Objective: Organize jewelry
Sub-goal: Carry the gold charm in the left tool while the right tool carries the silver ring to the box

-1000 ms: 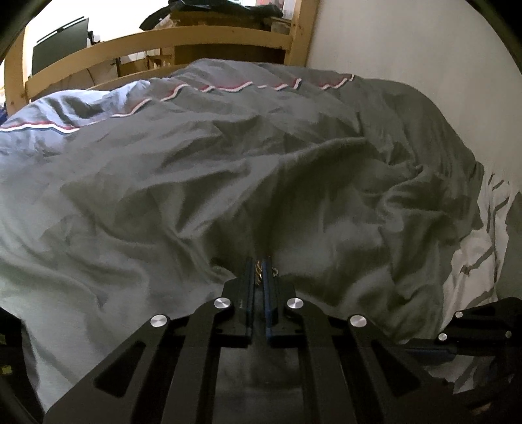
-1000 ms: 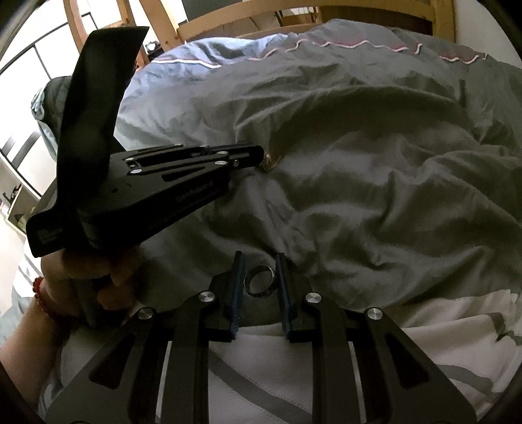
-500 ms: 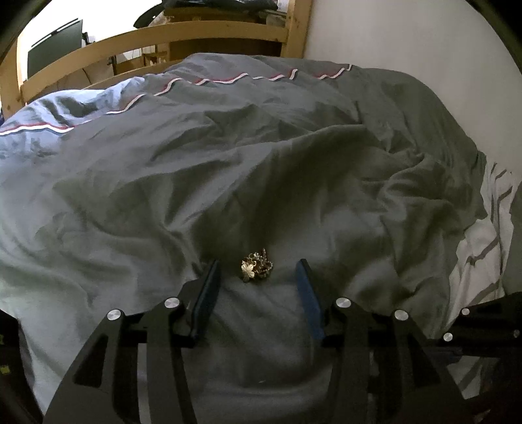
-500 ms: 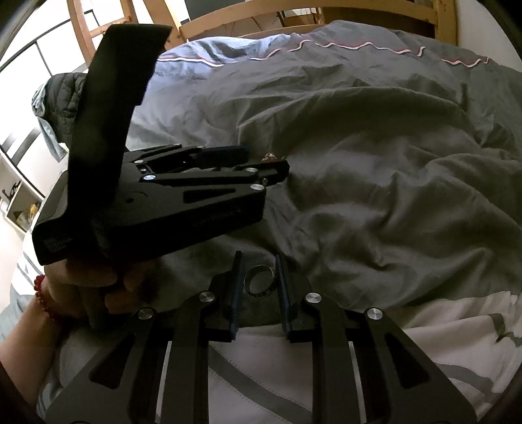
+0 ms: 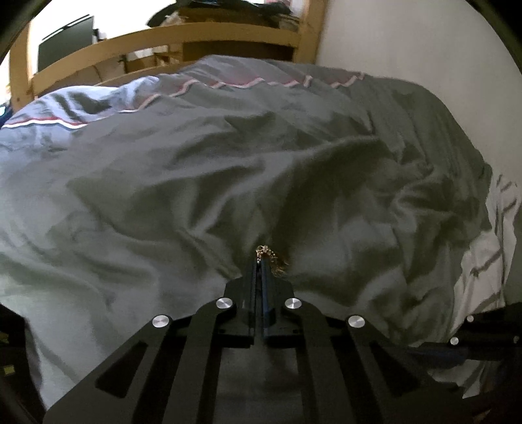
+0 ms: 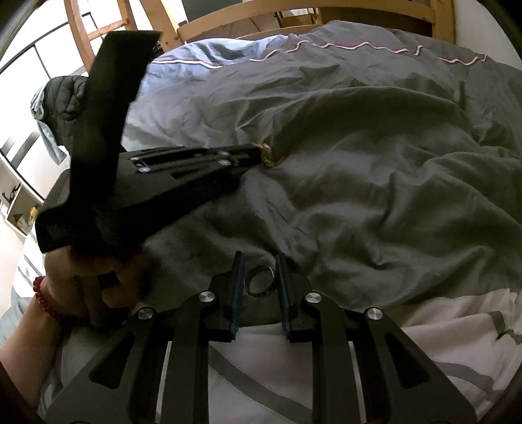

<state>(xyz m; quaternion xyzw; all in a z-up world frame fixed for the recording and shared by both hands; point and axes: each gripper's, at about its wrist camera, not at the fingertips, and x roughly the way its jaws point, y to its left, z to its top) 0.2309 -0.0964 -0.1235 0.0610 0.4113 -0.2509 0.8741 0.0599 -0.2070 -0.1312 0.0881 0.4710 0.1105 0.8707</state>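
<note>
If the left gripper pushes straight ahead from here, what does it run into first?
The left gripper is shut on the gold necklace, which bunches at its tips against the grey duvet. Going straight on, it would probably press into the duvet fold just beyond, though depth is hard to judge.

Both wrist views low over grey duvet, facing wooden footboard, sharing its folds

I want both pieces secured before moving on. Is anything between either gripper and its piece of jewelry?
Nothing visible. The left gripper is shut on the gold chain against the grey duvet. The right gripper has the silver ring between its fingers.
</note>
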